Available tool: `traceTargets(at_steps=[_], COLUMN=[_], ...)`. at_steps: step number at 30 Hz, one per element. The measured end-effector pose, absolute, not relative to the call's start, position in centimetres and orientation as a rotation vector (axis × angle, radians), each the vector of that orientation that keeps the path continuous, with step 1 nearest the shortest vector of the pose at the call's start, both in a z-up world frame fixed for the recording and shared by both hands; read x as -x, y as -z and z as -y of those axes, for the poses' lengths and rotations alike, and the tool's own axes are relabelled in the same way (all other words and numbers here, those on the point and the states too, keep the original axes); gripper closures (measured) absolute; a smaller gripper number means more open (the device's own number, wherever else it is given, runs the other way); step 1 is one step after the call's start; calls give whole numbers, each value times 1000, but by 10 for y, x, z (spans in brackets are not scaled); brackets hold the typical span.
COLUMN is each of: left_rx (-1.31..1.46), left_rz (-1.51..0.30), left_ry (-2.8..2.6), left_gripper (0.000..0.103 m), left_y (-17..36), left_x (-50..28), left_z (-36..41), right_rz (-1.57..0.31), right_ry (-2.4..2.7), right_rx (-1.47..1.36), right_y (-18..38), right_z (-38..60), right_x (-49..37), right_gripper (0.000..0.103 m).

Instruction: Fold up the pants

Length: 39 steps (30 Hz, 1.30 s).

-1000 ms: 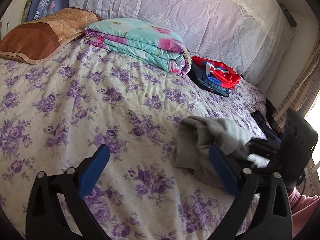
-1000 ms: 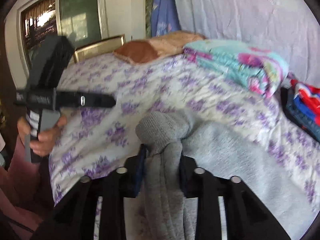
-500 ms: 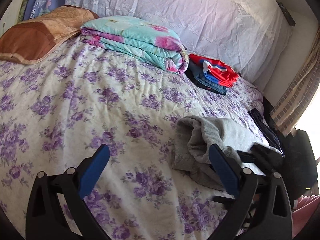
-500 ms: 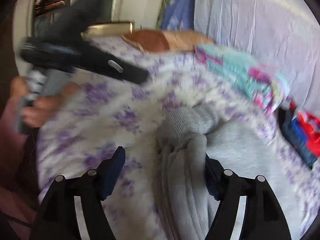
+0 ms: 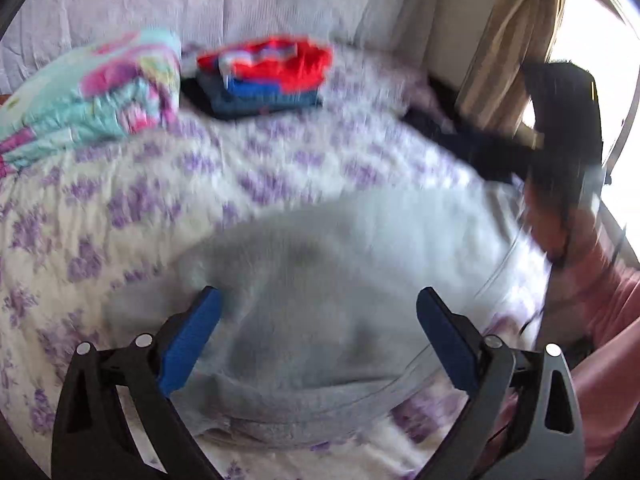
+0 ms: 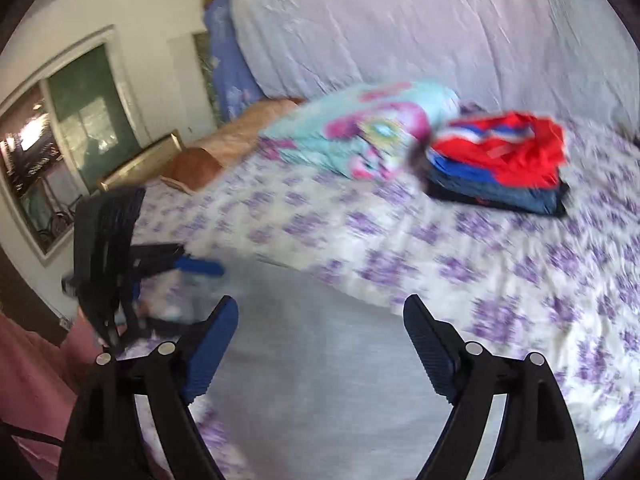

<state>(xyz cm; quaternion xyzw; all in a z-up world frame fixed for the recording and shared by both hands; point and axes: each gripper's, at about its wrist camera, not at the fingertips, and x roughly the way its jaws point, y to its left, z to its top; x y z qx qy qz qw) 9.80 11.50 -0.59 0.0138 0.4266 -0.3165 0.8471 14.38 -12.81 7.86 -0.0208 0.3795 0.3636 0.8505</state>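
Observation:
Grey pants [image 5: 320, 280] lie spread on the purple-flowered bedspread [image 5: 120, 208], blurred by motion. My left gripper [image 5: 318, 304] hangs open over them, blue pads wide apart on either side of the cloth and pressing on nothing. In the right wrist view the same grey pants [image 6: 320, 380] fill the foreground. My right gripper [image 6: 320, 316] stands over them with its jaws opening, the cloth below the pads and not pinched. The left gripper's blue fingers [image 6: 200, 267] show at the left of that view. The right gripper's black body [image 5: 560, 120] is at the upper right.
A folded floral quilt [image 5: 92, 96] and a stack of folded clothes with a red top [image 5: 264, 76] lie at the back of the bed. A brown pillow [image 6: 208, 156] sits at the head. A striped curtain [image 5: 504, 48] and a pink sleeve [image 5: 608, 320] are on the right.
My right gripper opened and let go of the bunched grey pants, then drew back. My left gripper swung across to above the pants, which now lie flatter.

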Motion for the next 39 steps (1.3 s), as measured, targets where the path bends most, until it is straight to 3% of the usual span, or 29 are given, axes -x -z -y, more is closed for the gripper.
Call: traceTargets(at_steps=[5, 9, 15, 21, 30, 33, 36, 38, 39], left_rx=[-169, -104, -90, -74, -81, -83, -81, -90, -96], left_rz=[-855, -843, -814, -813, -813, -812, -813, -815, -814], left_ry=[656, 685, 713, 726, 715, 707, 694, 684, 679], left_gripper=[7, 6, 4, 4, 4, 4, 4, 4, 4], left_y=[25, 29, 30, 30, 31, 31, 31, 32, 32], left_x=[-76, -83, -84, -85, -86, -86, -88, -89, -89], left_z=[-106, -115, -116, -118, -118, -118, -118, -117, -116], right_rz=[-1031, -1222, -1299, -1491, -1310, -1177, -1171, -1218, -1251], right_ry=[-800, -921, -1175, -1163, -1276, -1306, -1230, -1163, -1140], right_rx=[92, 108, 214, 179, -149, -286, -304, -312, -337], right_y=[-26, 5, 2, 41, 36, 20, 30, 50, 63], right_z=[132, 119, 110, 106, 97, 117, 122, 117, 119], right_x=[-203, -220, -196, -208, -235, -248, -257, -270, -277], right_gripper=[17, 17, 16, 11, 11, 19, 38, 66, 72])
